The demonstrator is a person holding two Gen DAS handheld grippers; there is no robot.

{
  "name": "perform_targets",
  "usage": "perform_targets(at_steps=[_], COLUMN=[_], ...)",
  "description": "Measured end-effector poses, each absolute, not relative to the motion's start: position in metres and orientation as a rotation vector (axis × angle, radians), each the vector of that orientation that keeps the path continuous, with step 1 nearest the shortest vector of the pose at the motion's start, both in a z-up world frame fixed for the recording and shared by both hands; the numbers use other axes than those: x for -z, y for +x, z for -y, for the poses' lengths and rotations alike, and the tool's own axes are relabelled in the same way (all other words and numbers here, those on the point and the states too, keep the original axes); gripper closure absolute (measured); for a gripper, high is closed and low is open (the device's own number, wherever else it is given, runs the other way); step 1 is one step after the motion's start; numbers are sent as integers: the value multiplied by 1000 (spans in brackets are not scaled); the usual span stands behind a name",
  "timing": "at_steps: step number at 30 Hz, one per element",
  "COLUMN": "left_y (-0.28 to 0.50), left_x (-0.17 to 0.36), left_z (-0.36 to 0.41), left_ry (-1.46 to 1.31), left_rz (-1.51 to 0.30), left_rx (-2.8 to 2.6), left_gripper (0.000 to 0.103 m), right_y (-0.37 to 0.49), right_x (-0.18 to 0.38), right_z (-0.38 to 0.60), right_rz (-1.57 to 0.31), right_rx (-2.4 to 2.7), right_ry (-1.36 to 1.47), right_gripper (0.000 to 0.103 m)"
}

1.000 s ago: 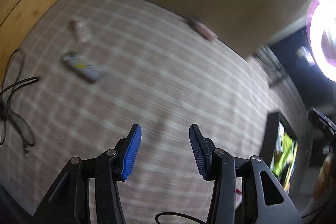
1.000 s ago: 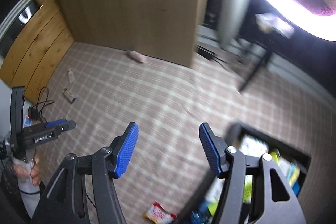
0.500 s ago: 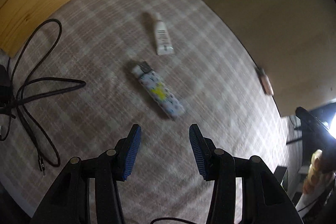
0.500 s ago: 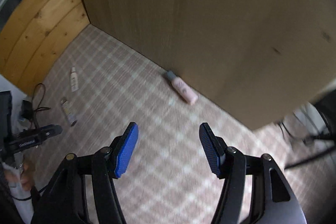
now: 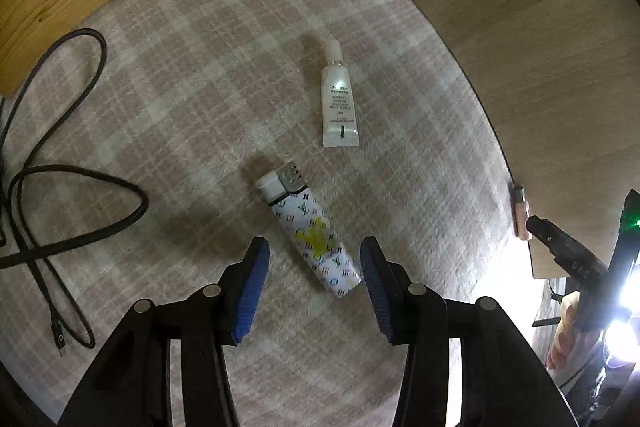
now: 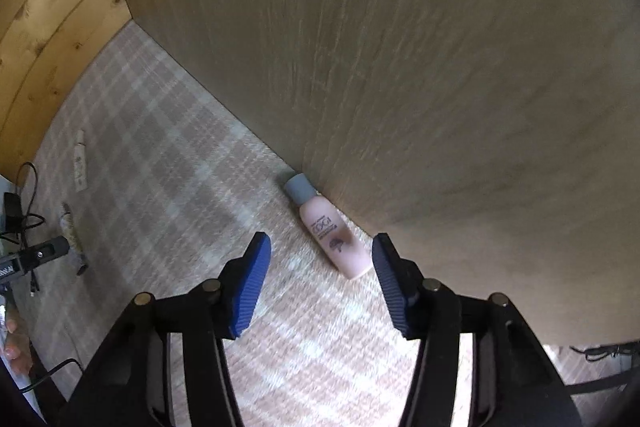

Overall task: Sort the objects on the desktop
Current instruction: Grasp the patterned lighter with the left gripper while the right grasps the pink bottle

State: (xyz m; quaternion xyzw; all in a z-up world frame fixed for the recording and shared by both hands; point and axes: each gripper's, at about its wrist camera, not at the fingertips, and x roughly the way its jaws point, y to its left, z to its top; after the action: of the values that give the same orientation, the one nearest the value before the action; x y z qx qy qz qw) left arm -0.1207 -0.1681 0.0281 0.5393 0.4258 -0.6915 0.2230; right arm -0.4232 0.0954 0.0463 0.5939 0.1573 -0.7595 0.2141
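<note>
The left gripper [image 5: 312, 259] stands open above the lighter [image 5: 310, 233], which lies on the plaid cloth [image 5: 192, 115] between its pads, untouched, with a white tube [image 5: 339, 99] just beyond. The right gripper [image 6: 320, 263], jaws just narrowing yet still apart, hovers over the pink bottle [image 6: 330, 231] lying against the wall [image 6: 400, 67]. A black cable [image 5: 60, 187] loops well left of the lighter.

Both wrist views look steeply down, close over one plaid cloth [image 5: 192, 115], sharing its lighter [image 5: 310, 235] and tube [image 5: 339, 99]
</note>
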Motion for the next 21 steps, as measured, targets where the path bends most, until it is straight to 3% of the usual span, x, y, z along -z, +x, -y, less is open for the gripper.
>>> perform_targets(at_steps=[12,18,21], left_y=[-153,-163,-171], left_x=[-24,-21,-20], left_z=[147,136,128], left_ry=[1524,1546,1568], left_rz=[-1002,-873,-778], left_rx=[1947,1981,2018], left_gripper=[59,73,72], right_y=[-427,-423,-416], right_x=[-22,-23,-23], right_z=[-82,-84,-84], right_rz=[-519,-476,-466], right_rx=[2067,2058,2046], right_ry=[1690,1717,1744], right_gripper=[67,79,82])
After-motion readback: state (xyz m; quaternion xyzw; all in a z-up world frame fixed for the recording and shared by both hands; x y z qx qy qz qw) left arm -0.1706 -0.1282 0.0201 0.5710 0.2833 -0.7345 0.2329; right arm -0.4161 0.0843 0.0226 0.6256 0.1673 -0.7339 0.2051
